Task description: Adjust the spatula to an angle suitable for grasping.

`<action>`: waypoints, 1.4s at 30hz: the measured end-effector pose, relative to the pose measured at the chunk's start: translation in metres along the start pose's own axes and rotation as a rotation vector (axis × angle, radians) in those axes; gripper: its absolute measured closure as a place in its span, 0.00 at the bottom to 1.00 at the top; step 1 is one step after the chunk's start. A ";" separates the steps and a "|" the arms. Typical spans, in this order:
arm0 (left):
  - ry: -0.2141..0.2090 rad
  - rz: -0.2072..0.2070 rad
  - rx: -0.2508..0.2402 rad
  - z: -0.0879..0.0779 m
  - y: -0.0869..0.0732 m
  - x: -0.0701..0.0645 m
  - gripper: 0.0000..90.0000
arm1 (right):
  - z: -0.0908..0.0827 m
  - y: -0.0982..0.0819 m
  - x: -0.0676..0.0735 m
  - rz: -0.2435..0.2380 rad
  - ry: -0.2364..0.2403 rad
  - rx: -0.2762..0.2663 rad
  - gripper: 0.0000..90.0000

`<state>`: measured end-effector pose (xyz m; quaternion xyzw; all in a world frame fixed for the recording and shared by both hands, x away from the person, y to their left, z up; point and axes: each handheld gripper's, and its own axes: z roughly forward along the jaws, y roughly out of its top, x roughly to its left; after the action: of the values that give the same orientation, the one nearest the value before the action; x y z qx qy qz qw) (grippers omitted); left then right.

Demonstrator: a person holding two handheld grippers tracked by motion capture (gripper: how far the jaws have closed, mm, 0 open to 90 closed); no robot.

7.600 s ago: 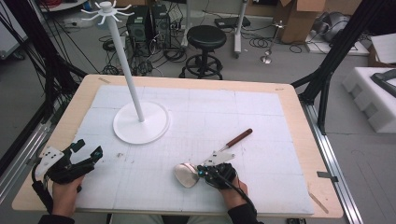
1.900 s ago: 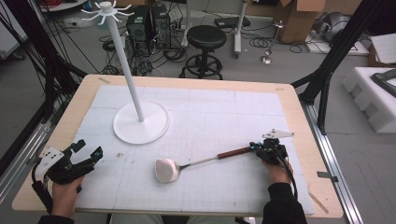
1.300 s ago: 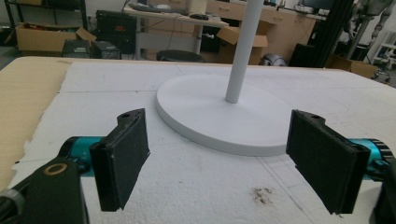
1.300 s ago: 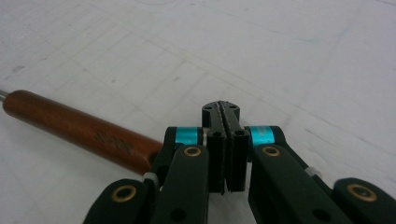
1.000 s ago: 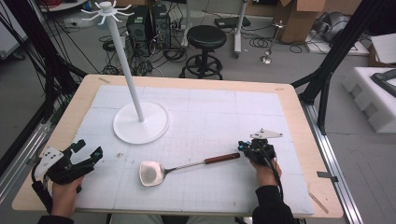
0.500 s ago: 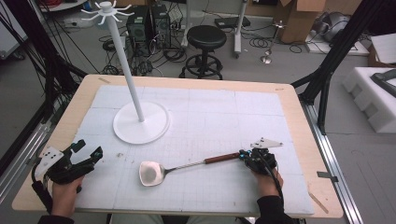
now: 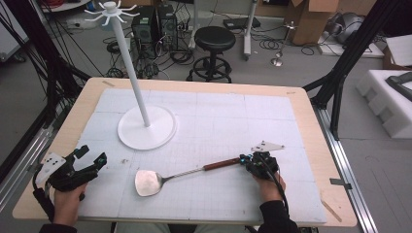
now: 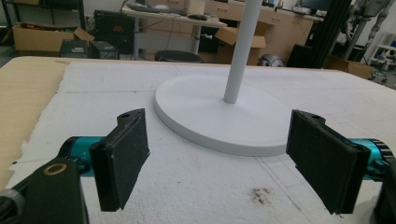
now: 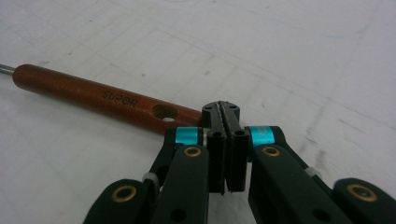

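Observation:
A metal spatula (image 7: 148, 182) with a reddish wooden handle (image 7: 221, 164) lies flat on the white mat, its head toward the left. My right gripper (image 7: 244, 160) sits at the handle's far end with its jaws pressed together. In the right gripper view the pads of that gripper (image 9: 221, 109) meet with nothing between them. The holed end of the handle (image 9: 93, 95) lies right at their tips. My left gripper (image 7: 92, 155) rests at the near left corner, open and holding nothing. In its own view that gripper (image 8: 218, 119) faces the white stand's base (image 8: 196, 100).
A tall white stand (image 7: 147, 127) with a pole (image 7: 128, 63) and hooked top rises at the mat's back left. The wooden table edge (image 7: 311, 121) frames the mat. A black stool (image 7: 214, 39) and cables are on the floor beyond.
My right hand has shifted a little to the left and nearer, and the spatula has slid left with it, its head now lying flatter. The left hand has stayed still.

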<state>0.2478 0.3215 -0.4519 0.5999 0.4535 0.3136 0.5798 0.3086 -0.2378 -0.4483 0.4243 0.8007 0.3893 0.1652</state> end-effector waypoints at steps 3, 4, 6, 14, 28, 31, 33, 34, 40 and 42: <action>0.002 -0.005 -0.001 0.000 0.000 0.000 0.24 | 0.009 0.004 0.009 -0.004 0.024 0.005 0.99; 0.001 -0.006 -0.002 0.000 0.000 0.000 0.24 | 0.011 0.006 0.011 -0.016 0.023 0.006 0.99; 0.001 -0.007 -0.002 0.000 0.000 0.000 0.24 | 0.016 0.010 0.017 -0.027 0.041 0.007 0.99; -0.002 -0.010 -0.003 0.000 0.000 0.000 0.24 | 0.034 0.024 0.037 -0.059 0.079 0.017 0.99; -0.013 -0.010 -0.007 -0.001 0.000 0.001 0.24 | 0.006 0.021 0.031 0.001 0.064 -0.119 0.95; -0.015 -0.009 -0.005 -0.001 0.000 0.001 0.24 | -0.014 0.009 0.023 0.018 0.039 -0.183 0.89; -0.018 -0.008 -0.008 -0.001 0.000 0.001 0.24 | -0.027 0.000 0.017 0.038 0.011 -0.218 0.76; -0.020 -0.009 -0.011 -0.001 0.000 0.001 0.24 | -0.034 -0.006 0.014 0.057 -0.002 -0.236 0.69; -0.030 -0.004 -0.021 -0.002 -0.001 0.000 0.24 | -0.067 -0.034 0.000 0.112 -0.124 -0.367 0.31; -0.034 -0.002 -0.026 -0.002 -0.001 0.000 0.24 | -0.075 -0.042 -0.002 0.121 -0.170 -0.398 0.23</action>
<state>0.2455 0.3227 -0.4527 0.5971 0.4402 0.3087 0.5952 0.2420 -0.2903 -0.4326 0.4619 0.6643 0.5118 0.2888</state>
